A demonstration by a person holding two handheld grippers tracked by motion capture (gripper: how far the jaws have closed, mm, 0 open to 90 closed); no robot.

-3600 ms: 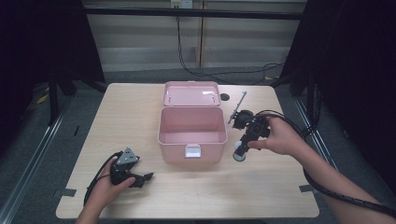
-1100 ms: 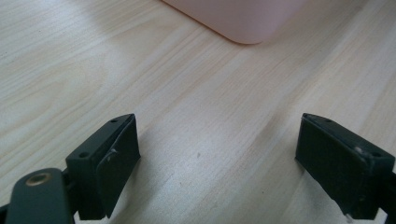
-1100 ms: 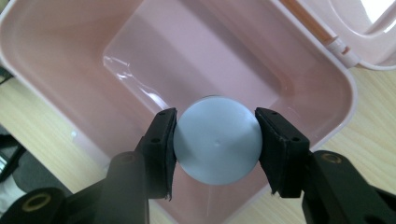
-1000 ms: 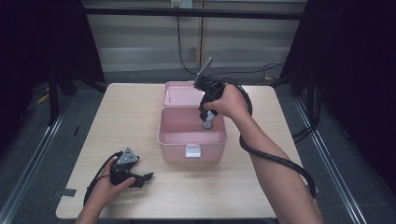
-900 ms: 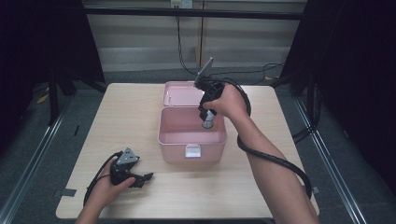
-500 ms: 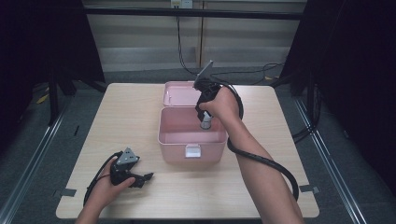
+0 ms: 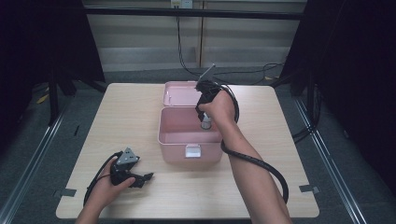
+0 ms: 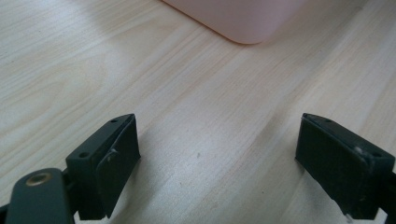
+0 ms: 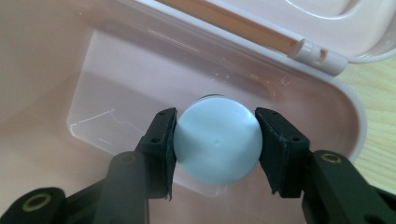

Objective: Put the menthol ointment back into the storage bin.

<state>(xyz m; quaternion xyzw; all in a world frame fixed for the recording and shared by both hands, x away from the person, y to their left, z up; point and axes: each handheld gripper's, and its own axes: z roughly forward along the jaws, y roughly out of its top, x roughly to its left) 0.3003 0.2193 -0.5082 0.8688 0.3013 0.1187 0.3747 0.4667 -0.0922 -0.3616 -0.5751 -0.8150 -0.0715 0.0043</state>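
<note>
Right gripper (image 9: 215, 144): wrist bent downward, forearm extended forward, black jaws clamped on opposite sides of a held item. Left gripper (image 8: 219, 172): lying low and level in the left hand (image 7: 108, 184), jaws wide apart with nothing between them.

Box (image 7: 189, 135): pink plastic, smooth, with a soft gloss; the inner walls (image 9: 140, 79) catch pale highlights, and the open lid (image 9: 327, 18) behind it has the same sheen.

Bottle cap (image 9: 217, 142): pale blue plastic, smooth, matt to satin, inside the box.

Table (image 7: 130, 112): light wood-grain top, smooth and matt around the box.

Right gripper (image 9: 215, 148): black matt plastic jaws with brass-coloured metal pins.

Left gripper (image 8: 224, 172): the same matt black; pads slightly scuffed.
</note>
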